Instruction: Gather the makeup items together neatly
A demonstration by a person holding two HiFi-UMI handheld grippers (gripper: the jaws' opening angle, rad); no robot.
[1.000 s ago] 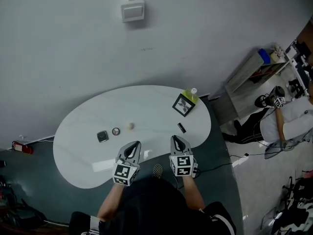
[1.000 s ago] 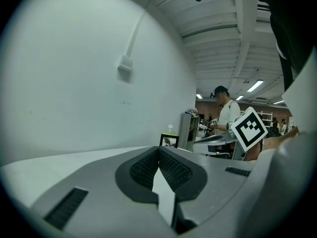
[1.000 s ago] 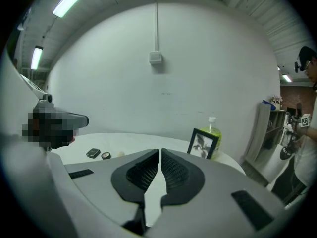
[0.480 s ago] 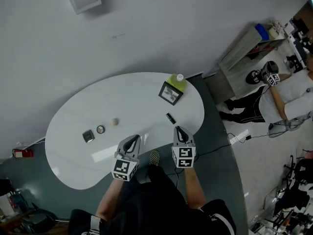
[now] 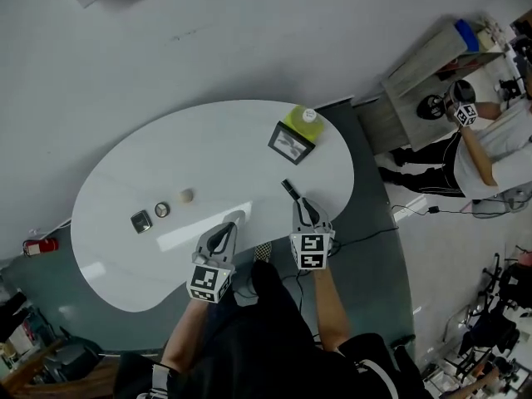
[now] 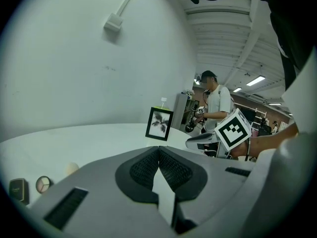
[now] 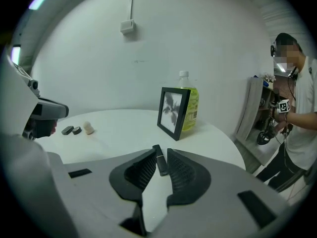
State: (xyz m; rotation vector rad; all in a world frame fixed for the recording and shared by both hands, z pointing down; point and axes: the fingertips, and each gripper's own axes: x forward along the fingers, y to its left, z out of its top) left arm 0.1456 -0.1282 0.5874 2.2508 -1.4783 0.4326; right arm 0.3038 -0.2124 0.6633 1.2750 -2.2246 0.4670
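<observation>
On the white oval table, a square compact, a round compact and a beige sponge lie in a row at the left. A black tube lies alone near the right front edge. My right gripper points at the black tube, which lies on the table just beyond the tips. Its jaws are shut but for a narrow slit and hold nothing. My left gripper hovers over the front edge, shut and empty, its pads meeting.
A black photo frame and a green bottle stand at the table's far right. A person in a white shirt works beside a shelf at the right. Cables run over the floor there.
Both grippers have moved forward over the table's front edge. The right gripper's tips now sit closer to the black tube. The items on the table have stayed put.
</observation>
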